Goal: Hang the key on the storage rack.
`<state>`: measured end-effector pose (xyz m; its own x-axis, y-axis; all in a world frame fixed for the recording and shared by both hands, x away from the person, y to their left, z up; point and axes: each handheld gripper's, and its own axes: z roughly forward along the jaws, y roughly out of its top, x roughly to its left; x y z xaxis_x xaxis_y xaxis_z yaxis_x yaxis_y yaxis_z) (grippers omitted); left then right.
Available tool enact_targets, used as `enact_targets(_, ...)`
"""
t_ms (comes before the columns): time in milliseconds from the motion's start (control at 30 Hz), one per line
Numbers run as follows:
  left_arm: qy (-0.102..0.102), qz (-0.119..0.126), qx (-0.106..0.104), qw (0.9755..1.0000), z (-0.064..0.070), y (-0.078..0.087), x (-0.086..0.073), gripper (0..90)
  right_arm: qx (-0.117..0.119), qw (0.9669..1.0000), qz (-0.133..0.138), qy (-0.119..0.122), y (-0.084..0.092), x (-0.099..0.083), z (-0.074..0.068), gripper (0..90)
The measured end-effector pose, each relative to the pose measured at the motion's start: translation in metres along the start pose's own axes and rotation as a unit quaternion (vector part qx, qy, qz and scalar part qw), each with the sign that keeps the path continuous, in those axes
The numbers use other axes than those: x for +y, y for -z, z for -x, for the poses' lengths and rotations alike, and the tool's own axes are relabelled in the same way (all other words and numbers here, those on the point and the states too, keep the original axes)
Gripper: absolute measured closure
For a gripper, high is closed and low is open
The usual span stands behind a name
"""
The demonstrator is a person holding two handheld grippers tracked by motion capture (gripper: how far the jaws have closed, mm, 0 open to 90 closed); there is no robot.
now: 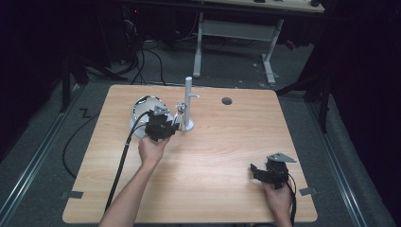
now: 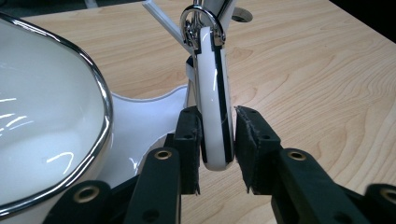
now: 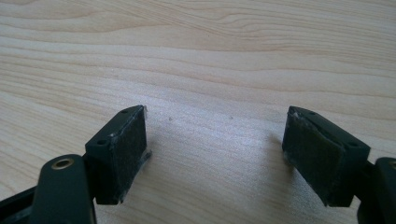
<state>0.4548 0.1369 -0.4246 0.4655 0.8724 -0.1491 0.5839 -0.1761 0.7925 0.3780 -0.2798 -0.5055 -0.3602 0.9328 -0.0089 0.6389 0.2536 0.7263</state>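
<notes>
The bench spreads pale and woodgrained under me; on its far left stands a white bowl with a chromed rim, touching the base of a white stand whose post rises just beside it; from the stand's arm hangs a small white tag with dark edges, looped on a metal ring. My left gripper has its jaws about the tag's lower end; the left pad seems to touch it, the right stands a sliver off, so nothing is pinched. My right gripper rests near the bench's near right corner, jaws spread wide over bare wood. I judge the tag light, stiff and glossy, so likely slippery; free to swing on its ring; best taken flat across both broad faces, low down, gently, lest the stand tip.
</notes>
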Motion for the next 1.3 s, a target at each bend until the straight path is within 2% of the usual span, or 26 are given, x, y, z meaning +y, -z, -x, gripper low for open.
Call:
enact_targets(300, 0.005, -0.008, 0.002, 0.9999, -0.002, -0.001, -0.007, 65.0, 0.000, 1.0000, 0.000, 0.000, 0.000, 0.000, 0.000, 21.9)
enact_targets(567, -0.011, -0.004, 0.003, 0.9999, 0.004, 0.002, -0.007, 62.1, 0.000, 1.0000, 0.000, 0.000, 0.000, 0.000, 0.000, 21.8)
enact_targets(867, -0.012, 0.016, 0.004, 0.9998, 0.006, 0.016, -0.012, 57.8, 0.000, 1.0000, 0.000, 0.000, 0.000, 0.000, 0.000, 21.9)
enact_targets(1300, -0.025, 0.029, 0.011, 0.9992, 0.006, 0.036, -0.017, 55.1, 0.000, 1.0000, 0.000, 0.000, 0.000, 0.000, 0.000, 21.9)
